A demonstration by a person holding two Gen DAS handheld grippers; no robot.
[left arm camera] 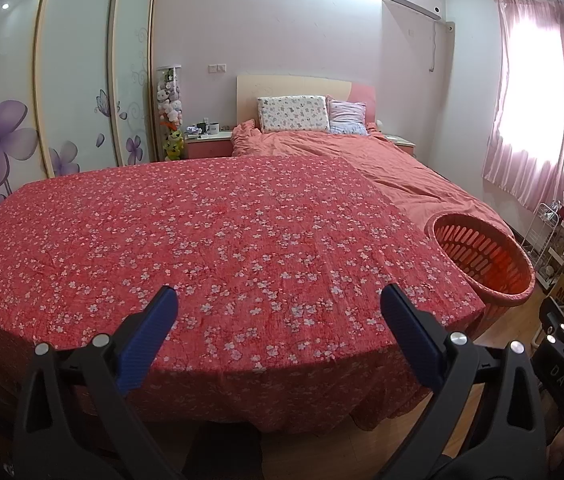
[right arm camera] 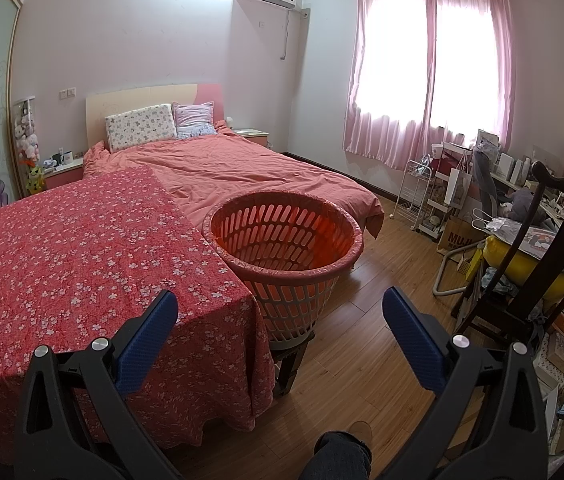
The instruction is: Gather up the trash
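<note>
Ahead of the right tool [right arm camera: 279, 320], basket [right arm camera: 282, 240], both tools agape

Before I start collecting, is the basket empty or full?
Looks empty: the basket shows only bare slatted walls and liner inside; its very bottom is hidden.

A table draped in a red floral tablecloth [left arm camera: 217, 240] fills the centre and left of the left wrist view, its cloth hanging over the near edge. Behind it, toward the upper middle of the frame, a bed [right arm camera: 265, 172] carries a salmon duvet and two pillows [right arm camera: 141, 125] (one patterned, one striped) against the headboard. The wooden floor [right arm camera: 382, 280] bears an orange slotted basket [right arm camera: 282, 248] on a dark stand.
</note>
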